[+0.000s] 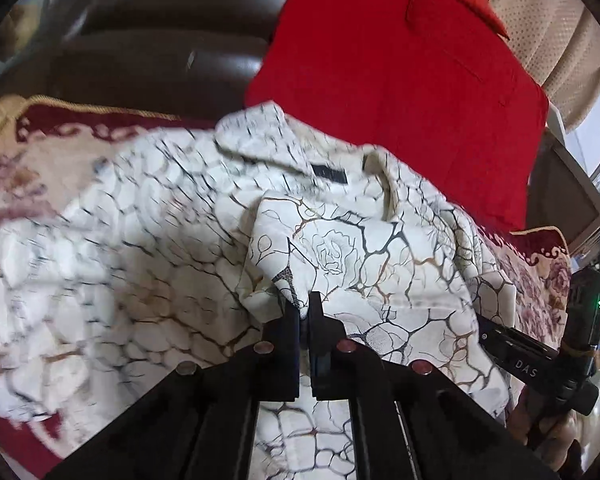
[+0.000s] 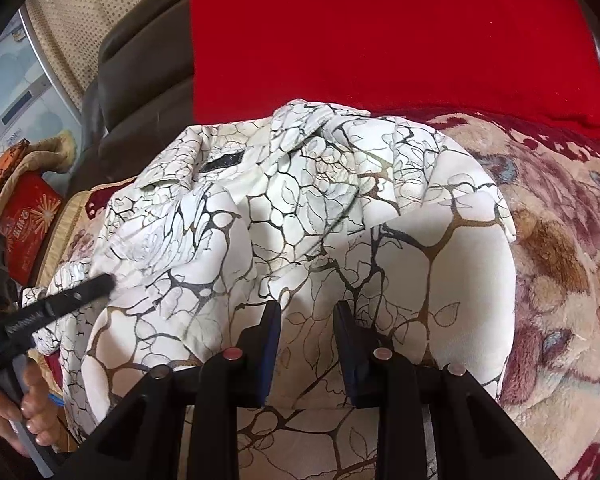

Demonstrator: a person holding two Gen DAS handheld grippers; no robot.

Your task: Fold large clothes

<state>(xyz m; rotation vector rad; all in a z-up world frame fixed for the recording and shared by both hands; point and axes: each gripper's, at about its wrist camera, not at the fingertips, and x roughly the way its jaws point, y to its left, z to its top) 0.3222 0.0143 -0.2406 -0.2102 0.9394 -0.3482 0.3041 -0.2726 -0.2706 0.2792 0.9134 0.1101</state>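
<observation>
Each camera sits just behind its own jaws, looking steeply down and forward, close over the white patterned shirt (image 1: 171, 240). Both views share the shirt's collar label (image 2: 221, 163) ahead of the jaws and the red cushion (image 1: 400, 80) beyond.

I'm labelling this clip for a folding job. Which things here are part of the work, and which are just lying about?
Part of the job:
patterned white shirt
left gripper, shut on a fold of the shirt
right gripper, over the shirt

Lying about:
red cloth
floral blanket
red box
brown leather seat
</observation>
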